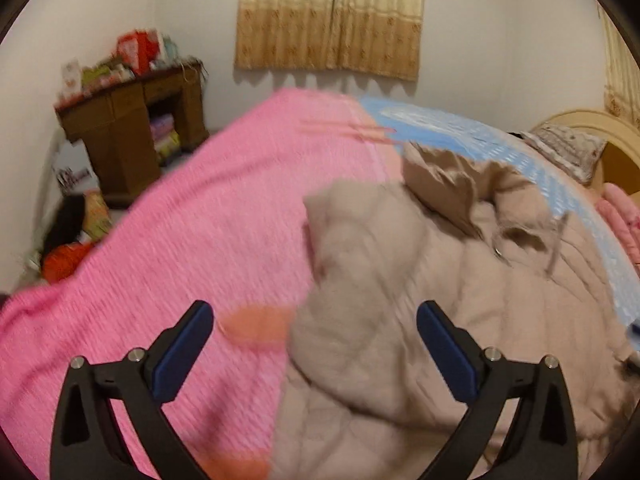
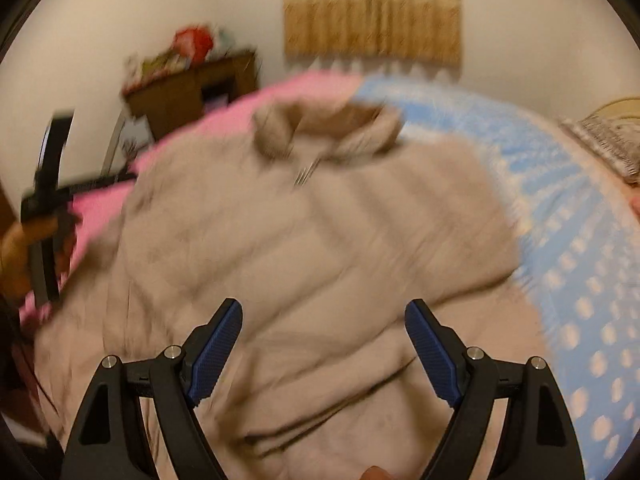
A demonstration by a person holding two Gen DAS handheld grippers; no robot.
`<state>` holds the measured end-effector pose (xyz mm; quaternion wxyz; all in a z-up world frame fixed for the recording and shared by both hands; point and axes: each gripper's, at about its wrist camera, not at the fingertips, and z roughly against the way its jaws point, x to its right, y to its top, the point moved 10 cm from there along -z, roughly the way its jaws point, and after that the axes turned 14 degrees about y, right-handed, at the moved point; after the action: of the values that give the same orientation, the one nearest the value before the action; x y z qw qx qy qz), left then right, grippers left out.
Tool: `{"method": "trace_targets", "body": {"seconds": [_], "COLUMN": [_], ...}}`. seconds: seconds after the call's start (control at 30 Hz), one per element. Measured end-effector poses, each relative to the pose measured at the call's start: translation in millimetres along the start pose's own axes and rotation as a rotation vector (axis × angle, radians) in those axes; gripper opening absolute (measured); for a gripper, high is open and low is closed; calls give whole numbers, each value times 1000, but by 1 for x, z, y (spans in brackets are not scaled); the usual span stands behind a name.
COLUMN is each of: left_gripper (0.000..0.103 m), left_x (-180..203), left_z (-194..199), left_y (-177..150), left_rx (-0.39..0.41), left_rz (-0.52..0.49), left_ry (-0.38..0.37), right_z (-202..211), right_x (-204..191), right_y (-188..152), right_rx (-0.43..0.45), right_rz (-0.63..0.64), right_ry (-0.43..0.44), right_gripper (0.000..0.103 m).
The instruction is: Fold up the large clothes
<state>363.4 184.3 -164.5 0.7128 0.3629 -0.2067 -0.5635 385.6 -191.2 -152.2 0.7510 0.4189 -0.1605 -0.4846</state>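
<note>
A large beige quilted hooded jacket (image 1: 460, 280) lies spread on the bed, one sleeve (image 1: 352, 272) folded over its body and the hood (image 1: 452, 176) at the far end. It also fills the right wrist view (image 2: 304, 240), hood (image 2: 328, 128) far. My left gripper (image 1: 314, 312) is open and empty above the jacket's left edge. My right gripper (image 2: 324, 312) is open and empty above the jacket's lower body. The left gripper also shows at the left of the right wrist view (image 2: 48, 200). Both views are blurred.
The bed has a pink blanket (image 1: 192, 240) on the left and a blue patterned sheet (image 2: 560, 220) on the right. A wooden desk (image 1: 132, 120) with clutter stands in the far left corner. A pillow (image 1: 568, 148) and headboard (image 1: 600, 128) are at the right. Curtains (image 1: 332, 16) hang behind.
</note>
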Motion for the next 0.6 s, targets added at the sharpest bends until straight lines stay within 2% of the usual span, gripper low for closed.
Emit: {"method": "trace_targets", "body": {"seconds": [0.1, 0.17, 0.2, 0.27, 0.4, 0.6], "left_gripper": [103, 103, 103, 103, 103, 103], "left_x": [4, -3, -7, -6, 0, 3], "left_z": [-28, -59, -67, -79, -83, -98], "left_y": [5, 0, -2, -13, -17, -19], "left_rx": [-17, -83, -109, -161, -155, -190], "left_rz": [-31, -17, 1, 15, -29, -38], "left_ry": [69, 125, 123, 120, 156, 175], "right_z": [-2, -16, -26, -50, -93, -102], "right_x": [31, 68, 83, 103, 126, 134], "right_y": [31, 49, 53, 48, 20, 7], "right_rx": [20, 28, 20, -37, -162, -136], "right_rz": [-24, -100, -135, -169, -193, -190], "right_ry": [-66, -101, -96, -89, -106, -129], "right_gripper": [84, 84, 84, 84, 84, 84]}}
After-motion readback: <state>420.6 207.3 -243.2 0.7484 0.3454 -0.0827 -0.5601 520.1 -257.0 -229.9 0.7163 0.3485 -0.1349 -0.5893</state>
